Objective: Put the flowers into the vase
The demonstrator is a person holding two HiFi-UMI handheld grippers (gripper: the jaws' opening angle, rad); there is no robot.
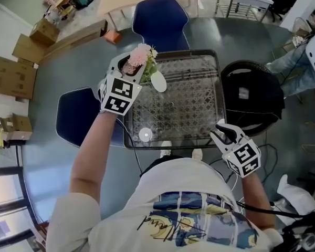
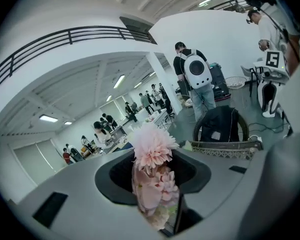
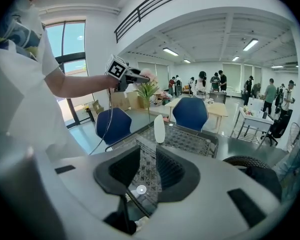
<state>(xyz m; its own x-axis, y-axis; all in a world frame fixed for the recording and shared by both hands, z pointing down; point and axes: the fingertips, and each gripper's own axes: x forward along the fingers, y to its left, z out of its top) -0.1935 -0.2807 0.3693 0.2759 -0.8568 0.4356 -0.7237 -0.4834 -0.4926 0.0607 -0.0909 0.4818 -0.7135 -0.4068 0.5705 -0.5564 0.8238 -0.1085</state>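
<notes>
While the left gripper (image 1: 130, 71) squeezes the pink flowers (image 1: 142, 56) up in the air, the white vase (image 1: 158, 81) stands upright on the table (image 1: 199, 88), near it, at about four o'clock in the head view. The right gripper (image 1: 224, 132) is open, empty and farther off.

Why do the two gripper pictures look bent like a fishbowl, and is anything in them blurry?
Left gripper view: the wide-angle lens bows the black railing and darkens the corners; the pink fabric flower bunch, close up, looks soft lower down. Right gripper view: same bowing, a bright window at left, the white oval vase fairly sharp. Head view: evenly lit, less bent.
</notes>
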